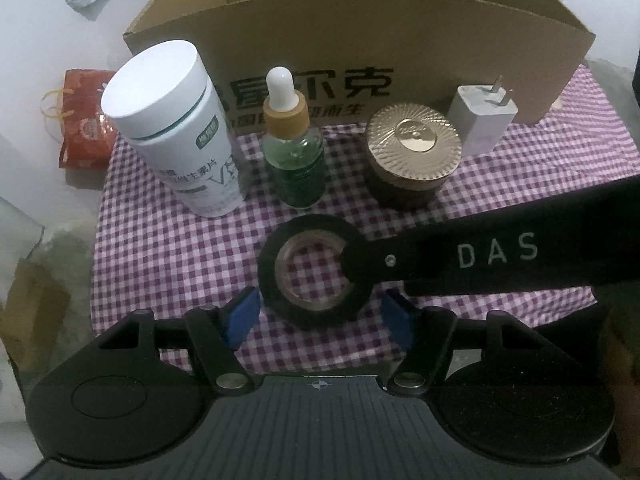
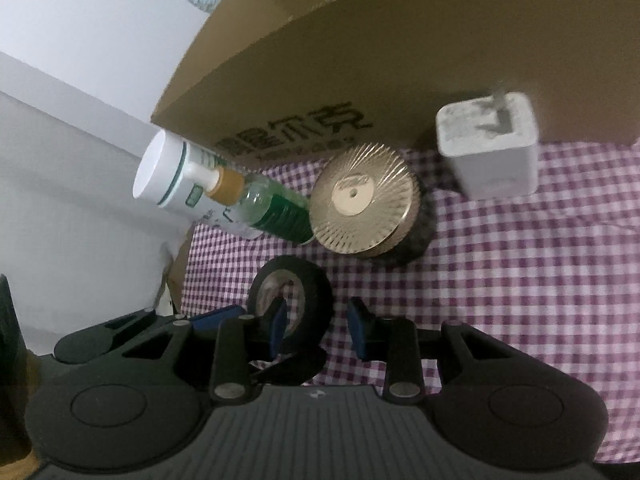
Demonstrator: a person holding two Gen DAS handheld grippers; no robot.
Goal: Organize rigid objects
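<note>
Black tape roll (image 1: 312, 308) lies flat on the checked cloth (image 1: 160, 260), nearest of everything, right between the 2 blue pads (image 1: 244, 314) of the left hand-held gripper (image 1: 320, 312). That one is spread wide, with a pad on each side and neither touching. The right hand-held gripper (image 2: 318, 322) reaches in from the right, jaws part spread and straddling the roll's right wall: 1 finger down the hole, the other outside with a sliver of cloth showing, so no pinch. Behind, a row runs left to right in front of the cardboard box (image 1: 360, 40): white tub (image 1: 172, 120), dropper bottle (image 1: 294, 152), gold-lidded jar (image 1: 412, 152), charger plug (image 1: 484, 116)
</note>
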